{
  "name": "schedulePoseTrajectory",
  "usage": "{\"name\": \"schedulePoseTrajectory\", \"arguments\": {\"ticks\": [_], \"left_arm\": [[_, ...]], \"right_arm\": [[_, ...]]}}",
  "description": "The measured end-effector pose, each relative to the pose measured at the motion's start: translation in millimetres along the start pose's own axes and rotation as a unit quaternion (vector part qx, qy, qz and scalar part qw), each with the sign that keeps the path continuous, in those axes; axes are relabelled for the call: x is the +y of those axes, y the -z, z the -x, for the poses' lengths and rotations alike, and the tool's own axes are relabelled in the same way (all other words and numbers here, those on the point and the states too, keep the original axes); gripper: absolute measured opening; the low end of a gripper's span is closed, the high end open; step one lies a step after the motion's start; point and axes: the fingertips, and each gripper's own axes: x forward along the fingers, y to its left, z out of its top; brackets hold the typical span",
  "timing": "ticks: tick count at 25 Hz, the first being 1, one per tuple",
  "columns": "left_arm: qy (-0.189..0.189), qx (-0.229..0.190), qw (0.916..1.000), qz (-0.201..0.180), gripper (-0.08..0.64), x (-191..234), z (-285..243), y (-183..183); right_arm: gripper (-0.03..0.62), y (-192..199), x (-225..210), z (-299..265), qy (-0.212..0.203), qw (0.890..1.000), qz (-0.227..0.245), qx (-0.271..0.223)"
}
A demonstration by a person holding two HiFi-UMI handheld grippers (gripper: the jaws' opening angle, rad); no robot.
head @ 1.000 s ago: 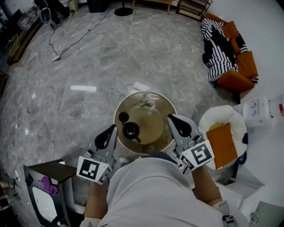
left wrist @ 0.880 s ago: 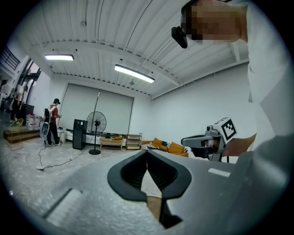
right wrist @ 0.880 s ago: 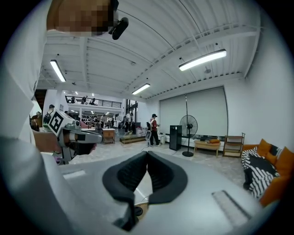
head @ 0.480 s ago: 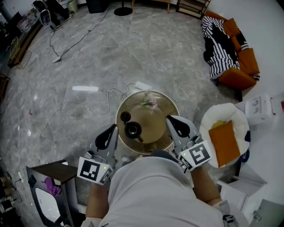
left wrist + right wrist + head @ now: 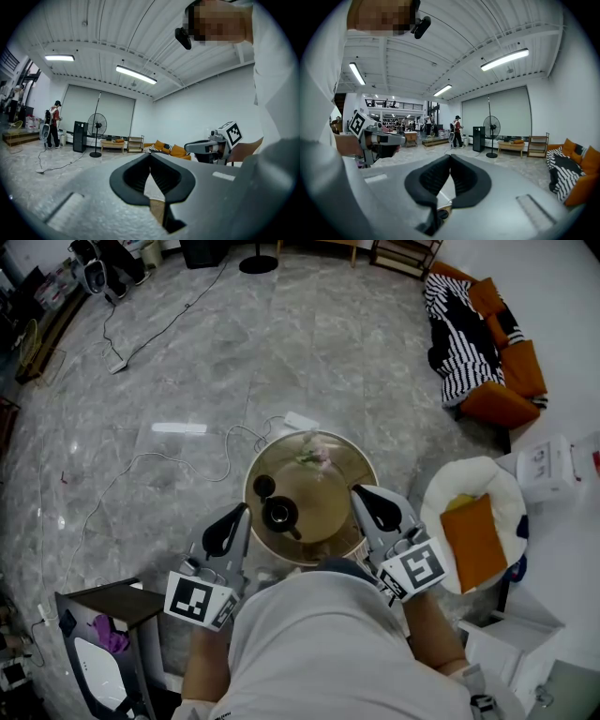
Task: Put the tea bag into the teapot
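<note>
A black teapot (image 5: 277, 515) stands on the near left of a small round tan table (image 5: 342, 512), with a small dark round thing (image 5: 263, 487) just behind it. At the table's far edge lies a small pale pink and green thing (image 5: 312, 457), too small to tell what it is. My left gripper (image 5: 243, 510) (image 5: 150, 155) is held at the table's near left rim, shut and empty. My right gripper (image 5: 357, 491) (image 5: 450, 156) is held at the near right rim, also shut and empty. Both point level across the room, above the table.
A white round chair with an orange cushion (image 5: 473, 526) stands right of the table. Cables (image 5: 187, 457) run over the marble floor to the left. A dark stand (image 5: 108, 601) is at lower left, an orange sofa (image 5: 487, 352) far right. A person (image 5: 457, 131) and a fan (image 5: 492, 133) stand far off.
Almost nothing: the head view has shifted a little, and both grippers stay shut in the same places beside the table.
</note>
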Motion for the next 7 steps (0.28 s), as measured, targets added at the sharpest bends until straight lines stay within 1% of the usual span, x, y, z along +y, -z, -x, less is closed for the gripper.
{"name": "schedulePoseTrajectory", "arguments": {"ticks": [7], "left_arm": [[0.002,0.000,1.0000,0.006,0.008,-4.4,6.8,4.2]], "right_arm": [[0.003,4.9,7.4,2.5,-0.006,1.000,0.000,0.005]]}}
